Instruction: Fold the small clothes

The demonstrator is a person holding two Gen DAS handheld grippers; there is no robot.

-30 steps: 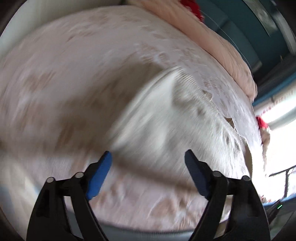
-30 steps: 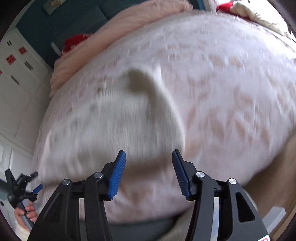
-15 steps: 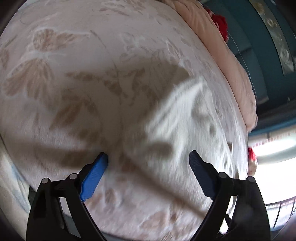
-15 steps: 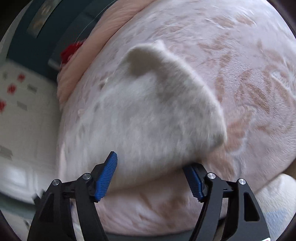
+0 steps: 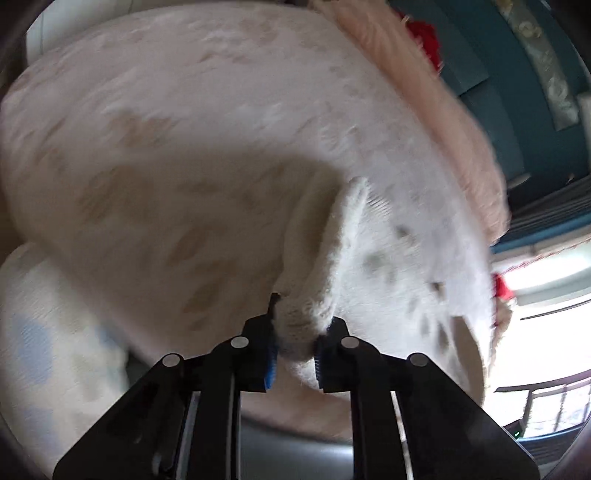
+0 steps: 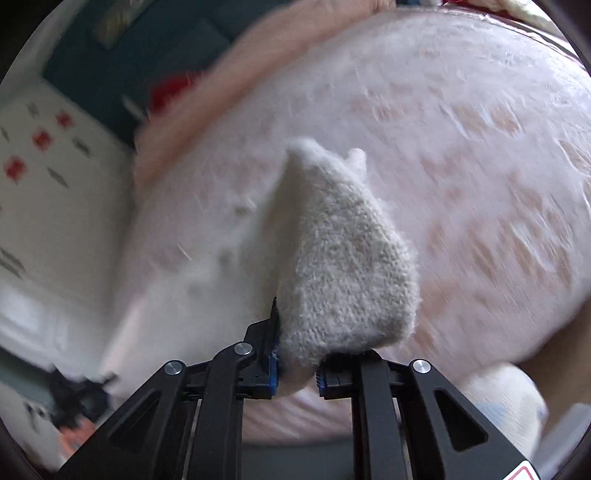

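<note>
A small white knitted garment point(image 5: 373, 258) lies on a bed with a pale floral cover point(image 5: 166, 155). My left gripper point(image 5: 293, 356) is shut on its near edge, and the cloth rises in a fold from the jaws. In the right wrist view my right gripper point(image 6: 297, 365) is shut on another near edge of the same fuzzy white garment point(image 6: 343, 266), which stands up in a peak above the bed cover point(image 6: 480, 184). Both views are blurred by motion.
A pink blanket point(image 5: 436, 92) runs along the far side of the bed, with something red point(image 5: 424, 33) behind it. A teal wall point(image 5: 517, 74) lies beyond. A white cabinet with red marks point(image 6: 44, 177) stands at the left of the right wrist view.
Both grippers were open above the garment and have now shut on its near edges. The cloth is lifted into folds at each gripper.
</note>
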